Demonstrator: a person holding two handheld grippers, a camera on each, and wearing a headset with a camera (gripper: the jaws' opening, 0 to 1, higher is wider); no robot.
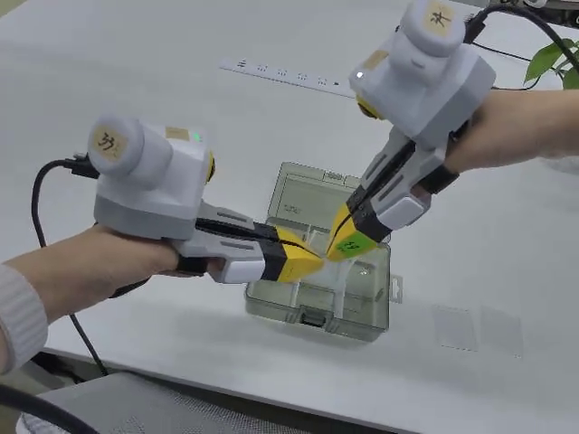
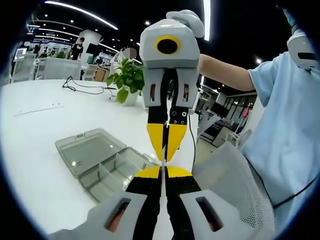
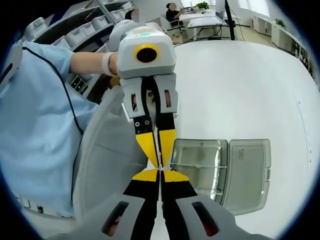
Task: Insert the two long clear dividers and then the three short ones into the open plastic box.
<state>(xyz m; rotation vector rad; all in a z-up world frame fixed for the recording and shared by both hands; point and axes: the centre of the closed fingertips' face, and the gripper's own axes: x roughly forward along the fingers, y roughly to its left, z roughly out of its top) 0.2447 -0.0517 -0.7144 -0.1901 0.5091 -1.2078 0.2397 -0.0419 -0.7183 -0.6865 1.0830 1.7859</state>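
Note:
The open clear plastic box (image 1: 288,311) lies near the table's front edge, its lid (image 1: 312,194) folded back. Clear dividers stand inside the box (image 3: 200,170), which also shows low in the left gripper view (image 2: 107,172). My left gripper (image 1: 317,262) comes in from the left and my right gripper (image 1: 342,246) from the upper right. Their yellow tips meet just above the box. Both are shut, and a thin clear short divider (image 1: 346,276) hangs edge-on below them. Two more short dividers (image 1: 454,327) (image 1: 502,330) lie flat to the right.
A white power strip (image 1: 289,77) lies far back on the table. A potted plant (image 1: 556,59) stands at the back right. A black cable (image 1: 41,208) trails off the left gripper. A grey mesh chair back (image 1: 136,407) sits below the table's front edge.

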